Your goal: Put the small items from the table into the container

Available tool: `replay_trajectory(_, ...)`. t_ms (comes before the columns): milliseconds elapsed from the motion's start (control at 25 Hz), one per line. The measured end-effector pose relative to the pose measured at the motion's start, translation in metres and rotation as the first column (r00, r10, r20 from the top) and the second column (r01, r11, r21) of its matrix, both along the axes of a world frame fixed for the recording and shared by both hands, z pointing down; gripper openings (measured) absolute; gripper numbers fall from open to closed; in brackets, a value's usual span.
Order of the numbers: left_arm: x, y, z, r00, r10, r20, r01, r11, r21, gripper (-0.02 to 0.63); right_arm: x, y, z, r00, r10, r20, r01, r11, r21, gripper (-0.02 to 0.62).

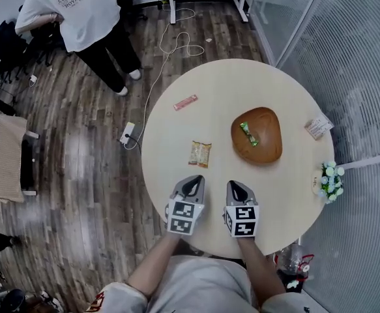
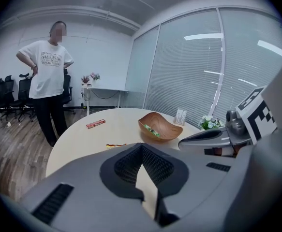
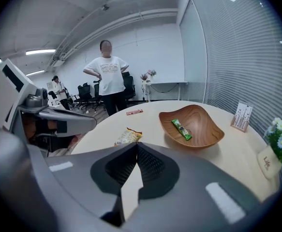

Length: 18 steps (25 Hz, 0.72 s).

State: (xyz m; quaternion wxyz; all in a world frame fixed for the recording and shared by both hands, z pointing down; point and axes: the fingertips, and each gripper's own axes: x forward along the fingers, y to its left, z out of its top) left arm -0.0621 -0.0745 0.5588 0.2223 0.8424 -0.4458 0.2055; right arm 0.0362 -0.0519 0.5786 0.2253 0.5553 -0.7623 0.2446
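A wooden bowl (image 1: 268, 142) sits right of the table's middle with a green wrapped sweet (image 1: 248, 134) inside. A yellow snack packet (image 1: 200, 154) lies to its left on the round table (image 1: 222, 83), and a red bar (image 1: 185, 102) lies farther back. My left gripper (image 1: 191, 186) and right gripper (image 1: 238, 189) hover side by side near the front edge, both shut and empty. In the left gripper view I see the bowl (image 2: 167, 129), the red bar (image 2: 96, 123) and the packet's edge (image 2: 115, 144). The right gripper view shows the bowl (image 3: 203, 129), the sweet (image 3: 181, 128) and the packet (image 3: 128, 136).
A white card (image 1: 319, 127) stands at the table's right edge and a small pot of flowers (image 1: 330, 180) nearer me. A person in a white shirt (image 1: 79, 12) stands beyond the table on the wooden floor. Cables and a power strip (image 1: 128, 133) lie left of the table.
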Motion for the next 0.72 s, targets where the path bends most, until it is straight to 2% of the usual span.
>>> replay_trajectory(280, -0.062, -0.026, 0.003, 0.999, 0.047, 0.012, -0.047, 0.999, -0.012, 0.006, -0.062, -0.037, 0.013, 0.999, 0.033, -0.017, -0.033, 0.999, -0.018, 0.005)
replay_trajectory(440, -0.088, -0.033, 0.009, 0.997, 0.075, 0.018, -0.075, 0.997, -0.025, 0.006, -0.082, -0.057, 0.035, 0.998, 0.047, -0.034, -0.049, 0.997, -0.060, 0.007)
replay_trajectory(560, -0.111, -0.039, 0.013, 0.996, 0.084, 0.022, -0.083, 0.996, -0.037, 0.006, -0.095, -0.072, 0.053, 0.997, 0.063, -0.051, -0.068, 0.993, -0.097, 0.069)
replay_trajectory(680, -0.129, -0.045, 0.015, 0.997, 0.079, 0.024, -0.078, 0.996, -0.042, 0.006, -0.102, -0.090, 0.069, 0.993, 0.097, -0.065, -0.103, 0.989, -0.107, 0.212)
replay_trajectory(720, -0.134, -0.047, 0.015, 0.997, 0.076, 0.024, -0.075, 0.996, -0.042, 0.006, -0.102, -0.095, 0.074, 0.992, 0.109, -0.069, -0.117, 0.987, -0.109, 0.242)
